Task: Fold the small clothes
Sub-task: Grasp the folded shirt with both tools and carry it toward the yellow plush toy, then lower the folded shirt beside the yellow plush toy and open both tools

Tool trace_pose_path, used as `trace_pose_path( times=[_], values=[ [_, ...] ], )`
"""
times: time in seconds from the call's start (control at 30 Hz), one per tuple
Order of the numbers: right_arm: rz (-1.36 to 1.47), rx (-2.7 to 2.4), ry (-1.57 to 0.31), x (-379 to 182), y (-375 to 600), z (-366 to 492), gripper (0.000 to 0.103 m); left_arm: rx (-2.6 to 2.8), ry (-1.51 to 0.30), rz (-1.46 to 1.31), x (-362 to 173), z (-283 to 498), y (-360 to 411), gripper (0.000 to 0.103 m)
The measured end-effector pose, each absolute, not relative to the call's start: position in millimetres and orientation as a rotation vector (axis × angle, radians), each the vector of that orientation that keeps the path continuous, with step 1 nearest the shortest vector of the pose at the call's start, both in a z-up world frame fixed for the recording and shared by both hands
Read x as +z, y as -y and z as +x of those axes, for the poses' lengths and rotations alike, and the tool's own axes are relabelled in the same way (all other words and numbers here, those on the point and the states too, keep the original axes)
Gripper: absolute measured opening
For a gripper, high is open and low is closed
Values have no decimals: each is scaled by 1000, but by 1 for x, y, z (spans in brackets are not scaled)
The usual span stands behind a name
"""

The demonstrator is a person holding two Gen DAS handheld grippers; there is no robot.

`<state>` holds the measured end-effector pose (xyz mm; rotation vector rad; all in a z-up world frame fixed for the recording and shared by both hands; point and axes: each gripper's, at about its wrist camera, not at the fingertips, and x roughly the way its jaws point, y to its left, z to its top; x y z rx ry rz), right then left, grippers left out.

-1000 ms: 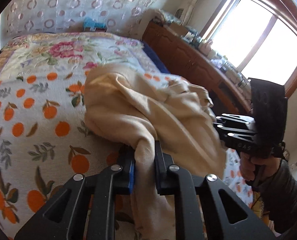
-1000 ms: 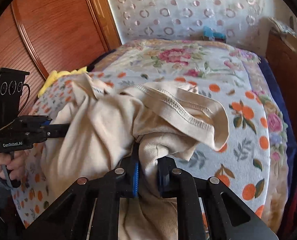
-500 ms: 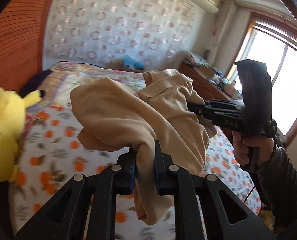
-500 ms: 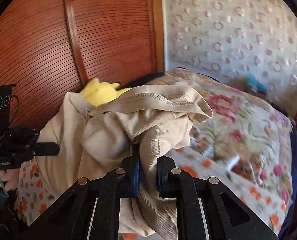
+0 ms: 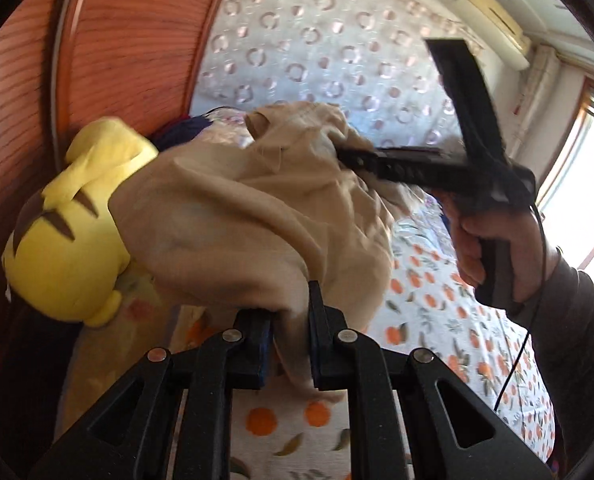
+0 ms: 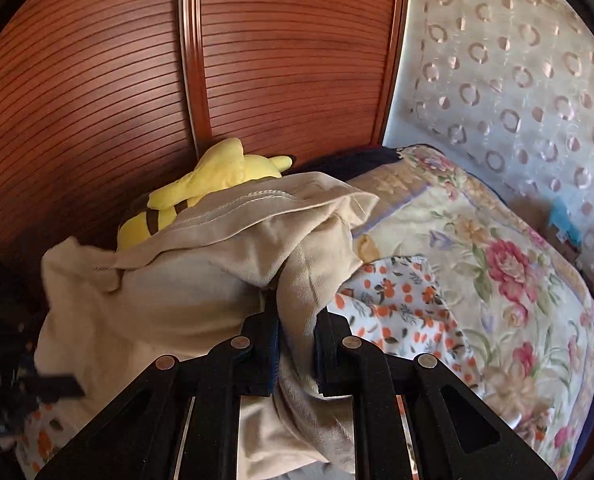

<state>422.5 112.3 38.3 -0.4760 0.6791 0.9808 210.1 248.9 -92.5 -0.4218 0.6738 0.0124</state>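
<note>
A yellow plush toy (image 6: 217, 176) with brown stripes lies on the bed (image 6: 497, 280) against the ribbed reddish wooden headboard (image 6: 277, 60). Beside the toy, an orange-print sheet (image 5: 437, 320) overlaps the floral quilt (image 6: 509, 264). Behind the bed hangs a ring-patterned curtain (image 6: 517, 80); an air conditioner (image 5: 493, 4) sits above it, a window (image 5: 585, 192) beside it

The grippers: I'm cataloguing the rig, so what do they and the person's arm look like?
Both grippers are matte black. The left gripper and right gripper have angular linkage arms with silver rivets and blue pads on the inner finger faces. The right one has a tall black block on top, a pistol-style handle and a thin black cable. The sleeve is dark grey.
</note>
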Motion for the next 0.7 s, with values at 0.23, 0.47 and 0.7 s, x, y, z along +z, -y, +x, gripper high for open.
trace_pose_path(
  times=[0.23, 0.47, 0.7],
  values=[
    [-433, 905, -690, 4, -152, 447, 44, 76, -712, -510, -125, 202, -266, 16],
    [-388, 944, -700, -7, -144, 433, 47, 115, -710, -476, -119, 192, -267, 31],
    [-339, 866, -748, -22, -118, 450, 47, 144, -709, -389, -111, 184, -267, 52]
  ],
)
